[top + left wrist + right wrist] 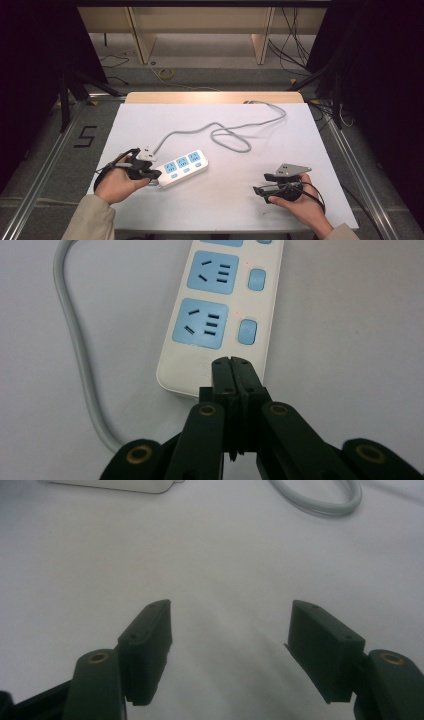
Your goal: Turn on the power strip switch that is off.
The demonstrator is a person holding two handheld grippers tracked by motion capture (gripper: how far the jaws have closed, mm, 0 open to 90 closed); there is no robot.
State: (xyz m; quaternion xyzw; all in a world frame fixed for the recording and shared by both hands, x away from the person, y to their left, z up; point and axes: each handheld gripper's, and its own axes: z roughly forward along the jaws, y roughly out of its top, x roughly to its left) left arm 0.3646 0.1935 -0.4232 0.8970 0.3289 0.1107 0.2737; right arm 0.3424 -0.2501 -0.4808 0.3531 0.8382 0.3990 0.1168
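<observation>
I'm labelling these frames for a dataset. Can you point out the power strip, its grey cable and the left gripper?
power strip [183, 168]: high view, on its white top face among the blue sockets.
grey cable [231, 142]: high view, on the loop lying on the table.
left gripper [232, 371]: left gripper view, at the closed black jaw tips.

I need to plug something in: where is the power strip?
In the high view the power strip lies left of centre on the table, the shut left gripper at its near end.
</observation>
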